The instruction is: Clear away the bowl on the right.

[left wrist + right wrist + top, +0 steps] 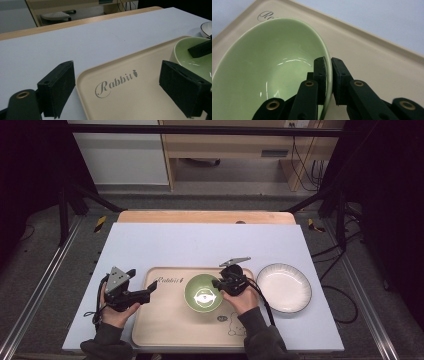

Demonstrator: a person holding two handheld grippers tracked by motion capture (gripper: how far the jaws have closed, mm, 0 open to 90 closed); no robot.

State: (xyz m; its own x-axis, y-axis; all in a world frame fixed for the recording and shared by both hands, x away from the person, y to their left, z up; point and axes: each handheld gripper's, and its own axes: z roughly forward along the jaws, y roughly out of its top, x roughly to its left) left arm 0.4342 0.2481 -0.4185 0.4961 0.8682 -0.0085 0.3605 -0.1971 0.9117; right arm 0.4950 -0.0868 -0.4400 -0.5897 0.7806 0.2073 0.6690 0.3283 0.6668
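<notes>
A light green bowl (203, 293) sits on a beige tray (165, 320) printed with "Rabbit". My right gripper (218, 284) is shut on the bowl's right rim; in the right gripper view one jaw is inside the bowl (269, 67) and the other outside, pinching the rim at the right gripper (329, 67). My left gripper (150, 291) is open at the tray's left edge. In the left gripper view the left gripper (117, 82) has wide-spread jaws straddling the tray's corner (130, 85), with the bowl (197, 60) at the right.
A white plate (283, 287) with a dark rim lies on the pale blue mat (200, 245) to the right of the tray. The wooden table edge (205, 216) runs along the back. Dark frame posts stand at both sides.
</notes>
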